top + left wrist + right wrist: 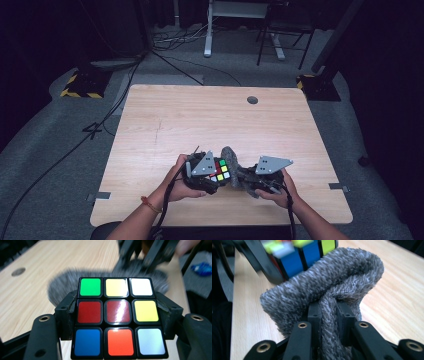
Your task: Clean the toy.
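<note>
In the high view, a puzzle cube is held above the near edge of the wooden table by the left gripper, and a grey fluffy cloth is pressed against the cube's right side by the right gripper; wiping appears to be under way, though how much of the cube has been covered cannot be judged; no container is seen on the table. In the left gripper view, the cube is clamped at its middle layer between the jaws, which are set wide to its full width; the cloth is seen just behind it, touching its far face. In the right gripper view, the cloth is pinched in a fold between jaws drawn narrow; the cube is met by the upper edge of the fold; the remaining faces are judged still to be wiped.
</note>
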Action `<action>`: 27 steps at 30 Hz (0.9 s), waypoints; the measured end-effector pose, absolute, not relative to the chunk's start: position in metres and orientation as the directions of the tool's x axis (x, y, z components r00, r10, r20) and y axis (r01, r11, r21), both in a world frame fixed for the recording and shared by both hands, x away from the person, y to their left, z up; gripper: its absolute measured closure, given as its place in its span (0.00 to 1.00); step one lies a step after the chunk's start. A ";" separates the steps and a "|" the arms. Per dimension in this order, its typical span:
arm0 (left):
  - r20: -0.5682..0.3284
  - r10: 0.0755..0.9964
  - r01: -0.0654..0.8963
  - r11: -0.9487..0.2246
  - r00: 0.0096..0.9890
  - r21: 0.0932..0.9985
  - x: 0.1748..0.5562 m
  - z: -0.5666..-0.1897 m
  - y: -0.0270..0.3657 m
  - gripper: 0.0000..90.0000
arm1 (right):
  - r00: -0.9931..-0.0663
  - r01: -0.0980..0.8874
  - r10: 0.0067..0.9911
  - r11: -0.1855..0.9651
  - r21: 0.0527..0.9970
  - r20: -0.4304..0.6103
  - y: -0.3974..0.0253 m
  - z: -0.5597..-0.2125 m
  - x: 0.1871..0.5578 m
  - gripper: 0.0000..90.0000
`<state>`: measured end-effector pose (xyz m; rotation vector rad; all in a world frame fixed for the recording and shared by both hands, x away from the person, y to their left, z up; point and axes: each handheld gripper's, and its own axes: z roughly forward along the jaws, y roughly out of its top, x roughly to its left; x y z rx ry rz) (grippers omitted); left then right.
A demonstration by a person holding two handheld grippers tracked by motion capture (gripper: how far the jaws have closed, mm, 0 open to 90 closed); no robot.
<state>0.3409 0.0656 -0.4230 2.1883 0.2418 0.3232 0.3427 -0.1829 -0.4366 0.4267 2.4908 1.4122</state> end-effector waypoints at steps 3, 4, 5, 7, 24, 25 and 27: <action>0.131 0.282 0.064 -0.589 0.950 0.806 0.341 -0.425 0.063 0.37 | -0.928 0.105 0.363 0.477 0.873 -0.087 -0.182 -0.432 0.339 0.85; 0.125 0.280 0.067 -0.585 0.952 0.808 0.341 -0.425 0.063 0.37 | -0.927 0.098 0.365 0.472 0.876 -0.093 -0.183 -0.431 0.337 0.85; 0.119 0.279 0.070 -0.584 0.953 0.809 0.341 -0.425 0.063 0.37 | -0.927 0.098 0.364 0.463 0.881 -0.088 -0.183 -0.430 0.337 0.85; 0.127 0.279 0.068 -0.595 0.952 0.801 0.341 -0.426 0.062 0.37 | -0.928 0.099 0.365 0.446 0.890 -0.080 -0.184 -0.427 0.337 0.85; 0.125 0.297 0.080 -0.592 0.947 0.802 0.342 -0.425 0.062 0.37 | -0.911 0.110 0.400 0.464 0.879 -0.097 -0.181 -0.424 0.342 0.85; 0.129 0.302 0.077 -0.586 0.945 0.806 0.342 -0.424 0.064 0.37 | -0.908 0.133 0.411 0.473 0.871 -0.084 -0.184 -0.428 0.346 0.85; 0.126 0.307 0.076 -0.571 0.943 0.817 0.342 -0.421 0.067 0.37 | -0.905 0.168 0.421 0.485 0.858 -0.061 -0.188 -0.435 0.350 0.85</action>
